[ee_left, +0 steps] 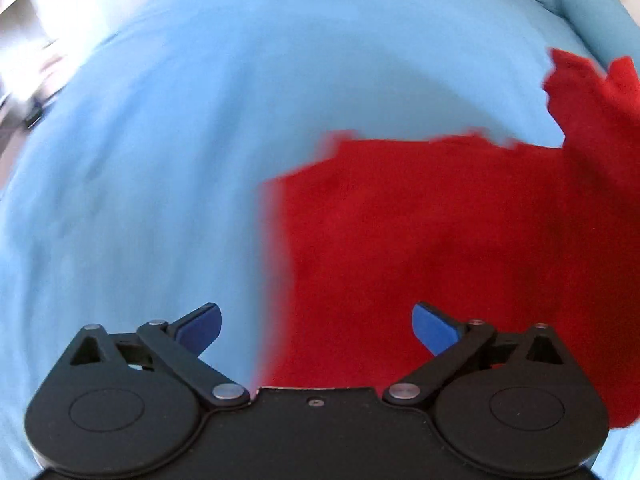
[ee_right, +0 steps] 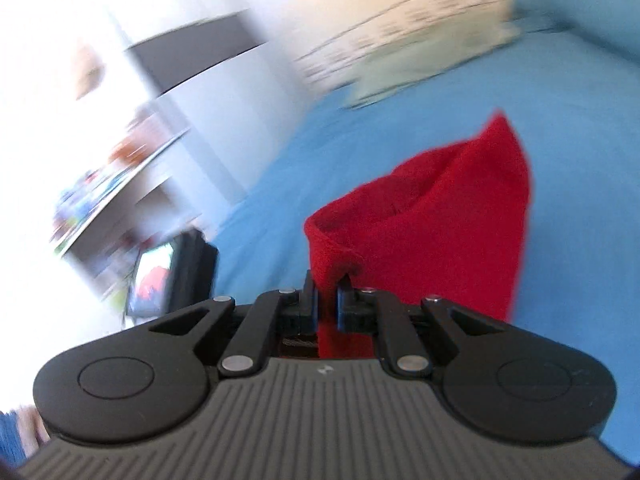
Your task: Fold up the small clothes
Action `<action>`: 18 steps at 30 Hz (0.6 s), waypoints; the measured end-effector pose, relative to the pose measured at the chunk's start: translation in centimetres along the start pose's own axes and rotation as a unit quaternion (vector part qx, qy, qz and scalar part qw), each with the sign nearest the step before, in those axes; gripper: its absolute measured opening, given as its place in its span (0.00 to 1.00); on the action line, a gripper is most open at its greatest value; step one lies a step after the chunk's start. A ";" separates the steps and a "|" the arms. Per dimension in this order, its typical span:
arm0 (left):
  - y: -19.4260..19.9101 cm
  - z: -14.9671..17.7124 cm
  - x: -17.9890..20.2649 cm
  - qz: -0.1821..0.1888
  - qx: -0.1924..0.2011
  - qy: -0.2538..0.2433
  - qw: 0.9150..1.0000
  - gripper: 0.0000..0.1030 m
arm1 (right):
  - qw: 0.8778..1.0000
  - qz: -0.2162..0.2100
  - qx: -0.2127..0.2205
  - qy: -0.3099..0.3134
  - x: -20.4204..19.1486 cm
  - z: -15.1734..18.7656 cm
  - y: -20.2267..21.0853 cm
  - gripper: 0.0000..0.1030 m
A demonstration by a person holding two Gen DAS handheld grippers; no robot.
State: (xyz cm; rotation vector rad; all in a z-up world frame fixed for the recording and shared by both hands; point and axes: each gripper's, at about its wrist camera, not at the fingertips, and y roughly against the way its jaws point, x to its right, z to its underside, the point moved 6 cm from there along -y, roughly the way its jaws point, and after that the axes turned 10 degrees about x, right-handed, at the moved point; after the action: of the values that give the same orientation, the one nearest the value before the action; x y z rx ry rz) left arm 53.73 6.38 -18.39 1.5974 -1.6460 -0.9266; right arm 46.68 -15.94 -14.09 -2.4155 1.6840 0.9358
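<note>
**Right gripper had the red cloth, left one waited**

Well, the right gripper (ee_right: 328, 294) was pinching an edge of the red cloth (ee_right: 440, 216), fingers pressed together on a bunched fold, and the fabric lifted off the blue bed sheet (ee_right: 560, 120). Over on the other side the left gripper (ee_left: 316, 326) hung spread wide, empty, just above the near edge of the same red cloth (ee_left: 420, 232), most of which lay flat on the sheet.

Risk, as I judged it: only a small pinch of fabric was held, so a quick swing could have pulled it free, or dragged the flat part and spoiled the fold. Both views were smeared by motion, which hinted at speed.

Writing? None was readable; the clutter on the shelf (ee_right: 116, 184) was too blurred.
</note>
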 end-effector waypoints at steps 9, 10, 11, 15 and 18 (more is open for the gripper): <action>-1.0 5.5 -10.9 -0.003 -0.031 0.106 0.994 1.00 | 0.979 -0.042 -0.167 0.105 -5.3 14.7 -9.1 0.22; -1.1 5.7 -10.8 0.001 -0.029 0.107 0.994 1.00 | 0.978 -0.040 -0.169 0.116 -5.4 15.2 -9.2 0.22; -1.0 5.8 -10.7 0.004 -0.026 0.105 0.994 1.00 | 0.978 -0.041 -0.166 0.123 -5.6 15.0 -9.3 0.22; -0.8 5.9 -10.8 0.013 -0.014 0.101 0.995 1.00 | 0.971 -0.075 -0.140 0.180 -7.7 13.8 -7.8 0.21; -0.3 6.1 -10.7 0.017 -0.011 0.101 0.995 1.00 | 0.951 -0.086 -0.164 0.246 -8.9 15.8 -8.1 0.20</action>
State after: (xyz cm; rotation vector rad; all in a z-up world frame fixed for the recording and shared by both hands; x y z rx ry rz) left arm 49.17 17.36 -21.65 1.5877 -1.5133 -0.7370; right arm 44.68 0.67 -24.87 -3.1724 1.4890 0.6683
